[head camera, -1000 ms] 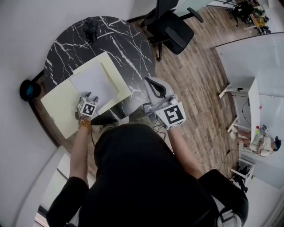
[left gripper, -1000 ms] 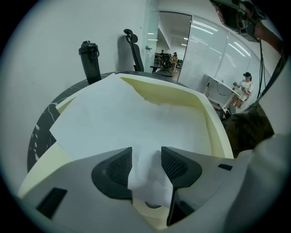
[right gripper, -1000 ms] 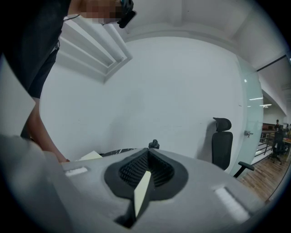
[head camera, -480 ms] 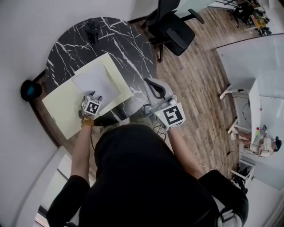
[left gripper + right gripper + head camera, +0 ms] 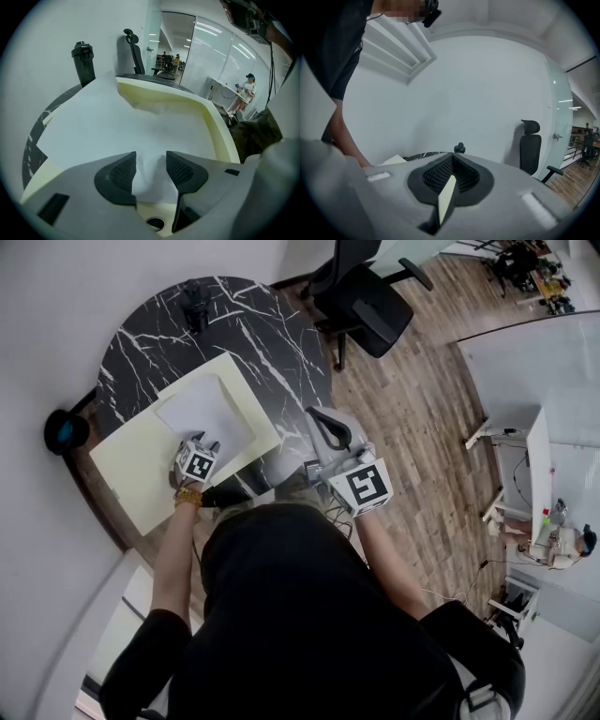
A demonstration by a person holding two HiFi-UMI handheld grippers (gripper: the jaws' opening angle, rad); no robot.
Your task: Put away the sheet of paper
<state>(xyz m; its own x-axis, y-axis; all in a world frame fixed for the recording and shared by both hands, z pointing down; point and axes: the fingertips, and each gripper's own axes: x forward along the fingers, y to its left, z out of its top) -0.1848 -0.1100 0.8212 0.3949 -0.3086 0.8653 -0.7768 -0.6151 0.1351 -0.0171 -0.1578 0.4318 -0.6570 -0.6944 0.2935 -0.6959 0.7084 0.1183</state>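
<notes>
**On the black marble table (image 5: 150,343): sheet of paper (image 5: 117,117) lying in the open cream folder (image 5: 214,123)**

Left gripper (image 5: 150,161): jaws part-way apart, nothing clamped. Tips are down at the sheet's near edge, one pad either side of a small ridge of paper buckled up between them.

Right gripper (image 5: 451,176): jaws closed on a thin cream strip (image 5: 446,197) seen edge-on. Same colour as the folder, but I can't tell if it's part of it. From the head view this gripper is off the table's edge, near the folder's right corner. Contact isn't clear from above.

The sheet is mostly flat on the folder. The folder's far and right edges stand up as a lip around it. Black bottle (image 5: 83,58) is at the table's far side, office chair (image 5: 361,296) beyond.

Handling, my read:
- Near weightless and limp. Shove it edge-on and it buckles, as the ridge shows.
- Probably slick on the folder, so it slides easily but can skate off line.
- A pinch mid-span would crease it for good.
- Best hold is an edge or corner, one jaw above and one below, once that edge is lifted clear.
- Otherwise use light downward pad pressure and drag it, not push it.
- Watch the leading corner catching on the folder's lip.
</notes>
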